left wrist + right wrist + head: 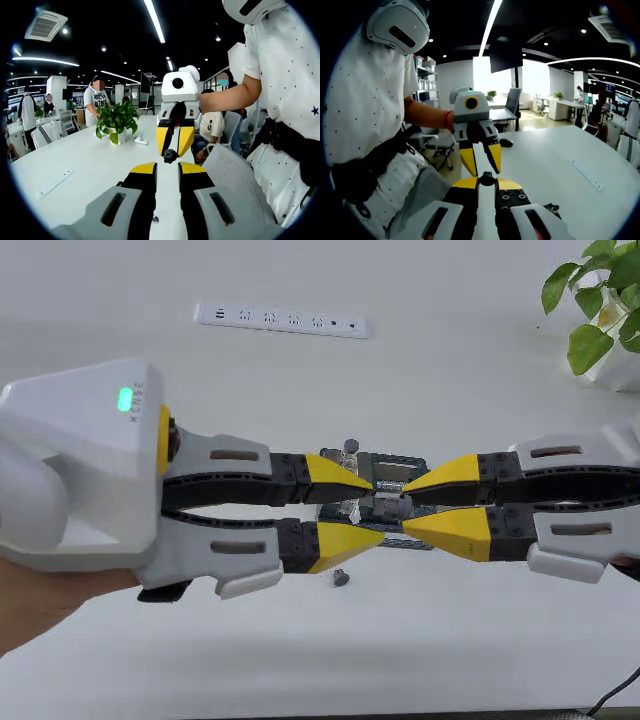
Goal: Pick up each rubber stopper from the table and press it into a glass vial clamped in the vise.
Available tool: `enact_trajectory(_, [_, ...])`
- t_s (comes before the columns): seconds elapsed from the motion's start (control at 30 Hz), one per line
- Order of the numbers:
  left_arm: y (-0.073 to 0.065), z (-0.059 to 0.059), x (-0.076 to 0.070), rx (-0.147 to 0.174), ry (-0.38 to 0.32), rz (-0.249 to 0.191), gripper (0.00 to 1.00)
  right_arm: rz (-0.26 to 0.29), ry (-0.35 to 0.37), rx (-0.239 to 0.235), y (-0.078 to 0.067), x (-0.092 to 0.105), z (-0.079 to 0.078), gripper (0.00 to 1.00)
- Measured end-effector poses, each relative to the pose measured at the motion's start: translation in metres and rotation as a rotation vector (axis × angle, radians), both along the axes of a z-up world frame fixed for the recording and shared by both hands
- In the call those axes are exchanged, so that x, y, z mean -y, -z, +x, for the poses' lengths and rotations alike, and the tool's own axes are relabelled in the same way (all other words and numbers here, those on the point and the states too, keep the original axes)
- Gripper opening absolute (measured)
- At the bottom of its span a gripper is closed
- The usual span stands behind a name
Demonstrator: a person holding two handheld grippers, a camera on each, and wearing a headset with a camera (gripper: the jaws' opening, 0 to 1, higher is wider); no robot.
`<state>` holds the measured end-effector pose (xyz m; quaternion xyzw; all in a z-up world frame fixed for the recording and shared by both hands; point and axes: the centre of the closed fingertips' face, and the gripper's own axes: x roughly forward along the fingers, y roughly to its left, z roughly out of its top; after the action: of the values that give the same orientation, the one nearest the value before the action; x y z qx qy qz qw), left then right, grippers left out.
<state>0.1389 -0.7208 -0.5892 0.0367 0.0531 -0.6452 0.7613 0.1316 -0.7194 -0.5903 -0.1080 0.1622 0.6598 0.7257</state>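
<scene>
though behind right tongs (404, 508), vise (398, 464) half-hidden

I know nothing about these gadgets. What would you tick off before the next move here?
1. Rubber stopper gripped by right hand-held gripper: ok.
2. Left hand-held gripper open, holding nothing: ok.
3. Vise in place beneath the gripper tips: ok.
4. Free vial lined up under the stopper: cannot tell, grippers hide it.
5. Spare stopper on table lies clear of both grippers: ok.

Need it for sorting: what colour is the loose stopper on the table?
Dark grey rubber stopper, best in the head view.
</scene>
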Motion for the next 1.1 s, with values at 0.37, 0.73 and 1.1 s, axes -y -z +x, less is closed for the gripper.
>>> enact_trajectory(0.37, [-0.008,-0.005,0.003,0.001,0.03,-0.027,0.07,0.028,-0.015,-0.013,-0.004,-0.003,-0.002,0.07])
enact_trajectory(0.73, [-0.011,-0.008,0.004,0.004,0.041,-0.031,0.06,0.032,-0.023,-0.012,-0.004,-0.003,-0.004,0.07])
enact_trajectory(1.1, [-0.011,-0.008,0.005,-0.001,0.039,-0.029,0.05,0.032,-0.021,-0.011,-0.005,-0.001,-0.005,0.08])
